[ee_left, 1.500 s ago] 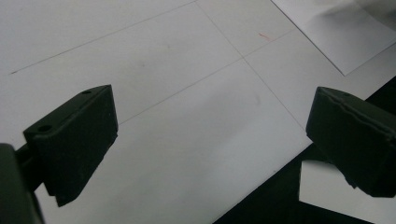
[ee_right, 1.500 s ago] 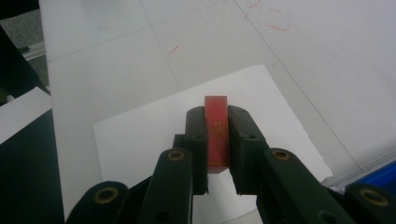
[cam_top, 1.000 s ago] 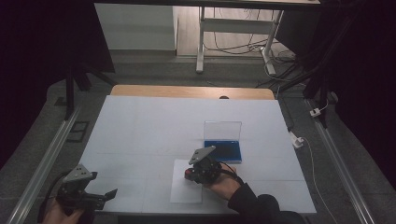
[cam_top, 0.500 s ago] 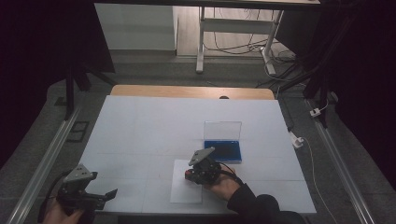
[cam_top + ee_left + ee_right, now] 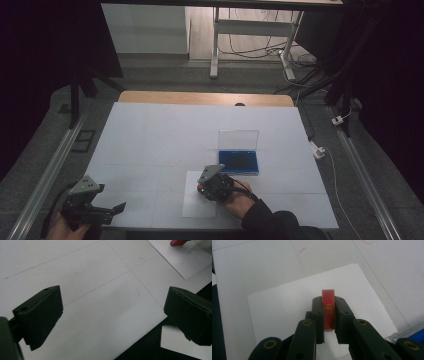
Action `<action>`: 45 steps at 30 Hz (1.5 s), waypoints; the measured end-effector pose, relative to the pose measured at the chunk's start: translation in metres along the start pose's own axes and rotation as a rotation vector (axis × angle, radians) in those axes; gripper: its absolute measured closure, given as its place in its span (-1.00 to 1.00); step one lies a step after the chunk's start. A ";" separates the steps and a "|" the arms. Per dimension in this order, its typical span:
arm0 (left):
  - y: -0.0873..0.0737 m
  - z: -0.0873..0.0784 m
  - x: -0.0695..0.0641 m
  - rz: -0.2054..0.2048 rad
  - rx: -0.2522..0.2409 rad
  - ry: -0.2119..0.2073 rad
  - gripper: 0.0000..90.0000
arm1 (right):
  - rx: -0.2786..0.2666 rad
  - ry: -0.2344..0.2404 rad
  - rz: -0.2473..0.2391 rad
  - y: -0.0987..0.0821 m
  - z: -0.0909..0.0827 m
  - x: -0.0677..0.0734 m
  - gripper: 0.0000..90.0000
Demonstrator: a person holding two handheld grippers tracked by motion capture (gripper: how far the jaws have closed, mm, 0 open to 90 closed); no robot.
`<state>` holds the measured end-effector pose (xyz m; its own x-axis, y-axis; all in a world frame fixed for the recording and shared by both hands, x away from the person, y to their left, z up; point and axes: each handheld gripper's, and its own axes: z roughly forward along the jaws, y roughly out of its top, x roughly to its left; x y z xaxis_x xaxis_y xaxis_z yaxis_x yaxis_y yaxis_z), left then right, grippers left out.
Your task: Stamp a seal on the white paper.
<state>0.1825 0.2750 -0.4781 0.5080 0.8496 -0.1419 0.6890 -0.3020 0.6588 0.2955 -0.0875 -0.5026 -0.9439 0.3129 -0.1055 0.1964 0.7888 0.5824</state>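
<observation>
Red stamp poised over the paper sheet

The right hand-held gripper (image 5: 329, 315) was clenched on a slim red stamp block (image 5: 328, 311), held over the white paper sheet (image 5: 287, 307) at about 6 o'clock on the counter (image 5: 165, 135), likely to press a mark. The open blue ink-pad case (image 5: 239, 160) sat just beyond, at 1 o'clock from it, within reach. The left hand-held gripper (image 5: 112, 322) waited released at 8 o'clock, clear of the work.

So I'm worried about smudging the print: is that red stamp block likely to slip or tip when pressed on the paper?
Probably not slip: the right gripper has its jaws shut flat on both sides of the red stamp block. It looks rigid and light. The loose paper sheet seems likelier to slide on the smooth table.
</observation>
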 end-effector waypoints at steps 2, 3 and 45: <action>0.000 0.000 0.000 0.000 -0.001 0.000 -0.94 | 0.012 -0.004 0.013 0.000 0.000 -0.001 0.78; 0.000 0.000 0.000 0.000 0.000 -0.001 -0.94 | -0.002 0.007 0.013 0.000 0.000 -0.003 0.79; 0.000 0.000 0.001 0.000 -0.005 -0.004 -0.94 | -0.035 0.072 0.078 -0.004 0.001 -0.014 0.75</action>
<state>0.1826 0.2757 -0.4781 0.5100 0.8479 -0.1445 0.6865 -0.3001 0.6623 0.3078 -0.0945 -0.5038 -0.9431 0.3325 -0.0016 0.2614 0.7443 0.6145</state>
